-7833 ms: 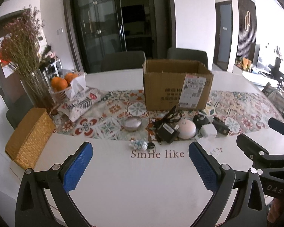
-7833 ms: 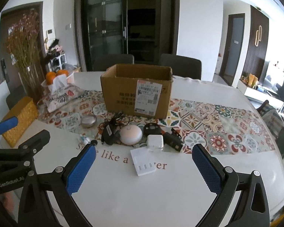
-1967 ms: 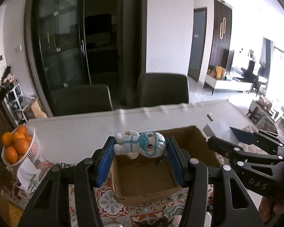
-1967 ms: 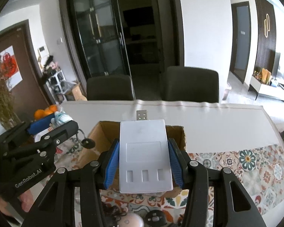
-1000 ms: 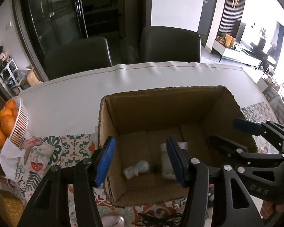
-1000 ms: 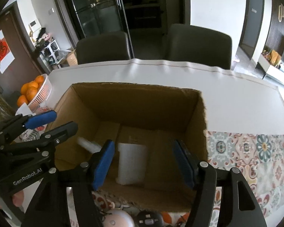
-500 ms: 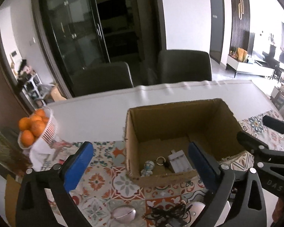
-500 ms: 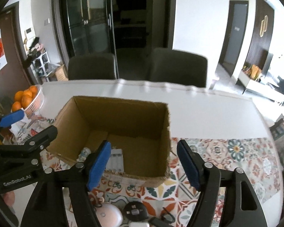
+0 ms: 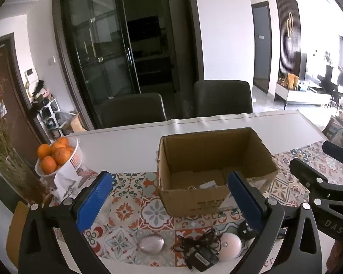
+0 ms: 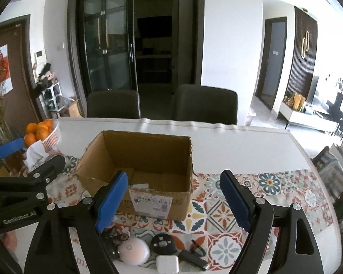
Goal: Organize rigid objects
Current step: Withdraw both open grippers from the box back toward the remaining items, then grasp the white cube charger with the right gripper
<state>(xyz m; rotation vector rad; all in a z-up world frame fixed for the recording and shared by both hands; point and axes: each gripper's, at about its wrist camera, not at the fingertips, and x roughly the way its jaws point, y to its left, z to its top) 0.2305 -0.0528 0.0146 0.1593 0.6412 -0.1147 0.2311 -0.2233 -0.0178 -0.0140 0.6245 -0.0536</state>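
An open cardboard box (image 9: 194, 203) stands on the patterned runner; it also shows in the right wrist view (image 10: 148, 155). A white item (image 9: 207, 185) lies inside it. My left gripper (image 9: 169, 202) is open and empty, in front of and above the box. My right gripper (image 10: 175, 202) is open and empty, likewise pulled back from the box. In front of the box lie a silver oval object (image 9: 151, 244), a black adapter with cable (image 9: 200, 255), a white round device (image 10: 135, 253), a black round item (image 10: 163, 243), a white cube charger (image 10: 167, 264) and a black stick-shaped item (image 10: 194, 260).
A white basket of oranges (image 9: 57, 159) stands at the left beside dried flowers (image 9: 2, 155). A woven yellow box (image 9: 16, 230) sits at the left table edge. Two dark chairs (image 10: 205, 105) stand behind the table.
Both grippers let go of the figurine and the white hub into the box, opened, and have pulled back and down toward the table's near side.
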